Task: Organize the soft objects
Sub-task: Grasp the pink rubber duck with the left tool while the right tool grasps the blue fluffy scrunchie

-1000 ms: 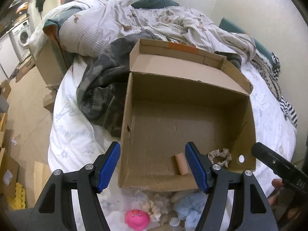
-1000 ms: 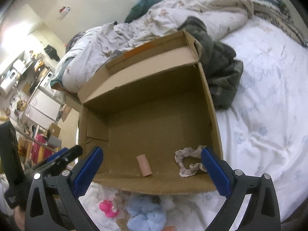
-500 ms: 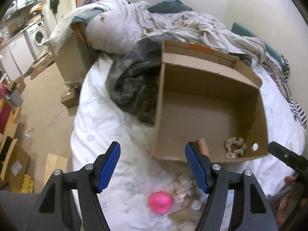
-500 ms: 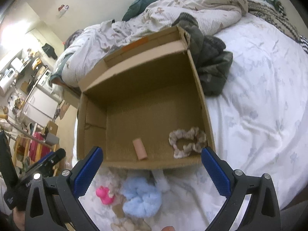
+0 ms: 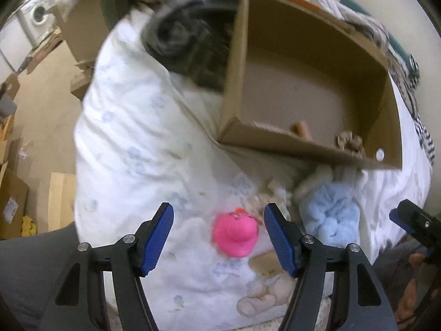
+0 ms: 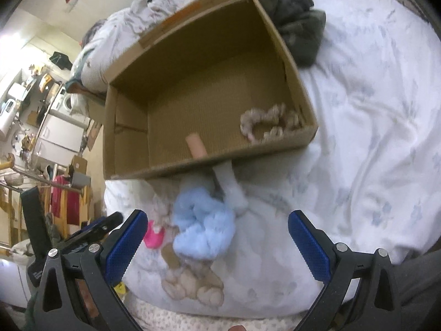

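Note:
An open cardboard box (image 5: 231, 82) (image 6: 124, 127) lies on the white bed; inside are a beige scrunchie (image 5: 348, 142) (image 6: 267, 122) and a small tan roll (image 5: 303, 129) (image 6: 195, 146). In front of the box lie a pink toy (image 5: 235, 234) (image 6: 153, 235), a fluffy light-blue soft thing (image 5: 329, 219) (image 6: 204, 229), cream fluffy bits (image 5: 271, 193) and a beige plush (image 5: 264, 295) (image 6: 193, 284). My left gripper (image 5: 219, 238) is open, hovering with the pink toy between its blue pads (image 5: 157, 237), not touching. My right gripper (image 6: 216, 244) is open over the blue soft thing.
A dark green garment (image 5: 187, 38) (image 6: 297, 24) lies crumpled beside the box. Rumpled bedding (image 6: 115, 41) is piled behind it. Left of the bed the floor holds cardboard pieces (image 5: 11, 201) and a washing machine (image 5: 35, 19). A person's dark-clad leg (image 5: 35, 262) is at the bed's near edge.
Both grippers have dropped and pulled back from the box toward the soft things in front of it. The pink toy now sits between the left pads; the blue soft thing lies between the right ones.

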{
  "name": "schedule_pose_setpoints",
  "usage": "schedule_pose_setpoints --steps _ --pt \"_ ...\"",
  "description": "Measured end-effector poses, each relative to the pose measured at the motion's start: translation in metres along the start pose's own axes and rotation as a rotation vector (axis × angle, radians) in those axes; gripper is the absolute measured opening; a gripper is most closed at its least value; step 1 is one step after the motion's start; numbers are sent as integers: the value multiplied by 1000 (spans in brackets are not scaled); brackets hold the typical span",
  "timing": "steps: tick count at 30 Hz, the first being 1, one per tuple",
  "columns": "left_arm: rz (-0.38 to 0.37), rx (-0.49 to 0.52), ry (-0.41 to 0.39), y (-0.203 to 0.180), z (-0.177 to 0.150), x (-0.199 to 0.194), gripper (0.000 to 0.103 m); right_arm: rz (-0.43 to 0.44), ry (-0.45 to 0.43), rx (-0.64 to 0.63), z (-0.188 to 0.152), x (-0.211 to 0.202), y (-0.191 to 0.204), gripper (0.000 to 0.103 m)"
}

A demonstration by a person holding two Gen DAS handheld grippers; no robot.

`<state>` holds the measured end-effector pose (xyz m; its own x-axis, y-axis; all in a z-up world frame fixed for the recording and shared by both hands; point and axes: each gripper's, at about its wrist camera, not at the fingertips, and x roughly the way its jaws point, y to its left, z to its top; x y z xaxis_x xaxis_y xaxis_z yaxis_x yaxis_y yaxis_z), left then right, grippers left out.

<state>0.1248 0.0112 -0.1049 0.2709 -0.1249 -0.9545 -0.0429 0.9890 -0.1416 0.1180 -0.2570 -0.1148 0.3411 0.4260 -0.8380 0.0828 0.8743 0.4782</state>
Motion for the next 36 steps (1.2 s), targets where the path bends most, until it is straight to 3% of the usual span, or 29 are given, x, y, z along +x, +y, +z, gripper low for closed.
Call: schedule_pose_setpoints --steps 4,8,16,17,18,20,22,24,26,30,36 --pt "-15 24 63 -11 -5 17 49 -8 7 1 0 2 -1 103" --pt "-31 13 105 -15 -9 29 25 3 37 41 2 9 -8 103" --pt "-18 19 83 -14 -8 21 25 82 198 157 2 46 -19 103" --pt "-21 18 73 -14 -7 17 25 83 210 154 2 50 -17 97" --pt "-20 18 66 -12 -7 15 25 79 218 143 2 54 -14 83" --pt "-12 20 43 -12 -7 10 25 73 239 116 1 62 -7 78" --pt "-11 19 32 -12 -6 7 25 66 250 88 0 68 -1 64" --pt "-8 18 22 -12 -6 5 25 42 255 55 -1 72 5 42" --pt "-5 18 16 -9 -4 3 25 12 249 32 -2 72 8 32" --pt "3 16 11 -3 -3 3 25 16 233 15 -3 64 7 15" --pt "2 19 -27 -1 -4 -6 25 118 146 -47 -3 31 18 11"
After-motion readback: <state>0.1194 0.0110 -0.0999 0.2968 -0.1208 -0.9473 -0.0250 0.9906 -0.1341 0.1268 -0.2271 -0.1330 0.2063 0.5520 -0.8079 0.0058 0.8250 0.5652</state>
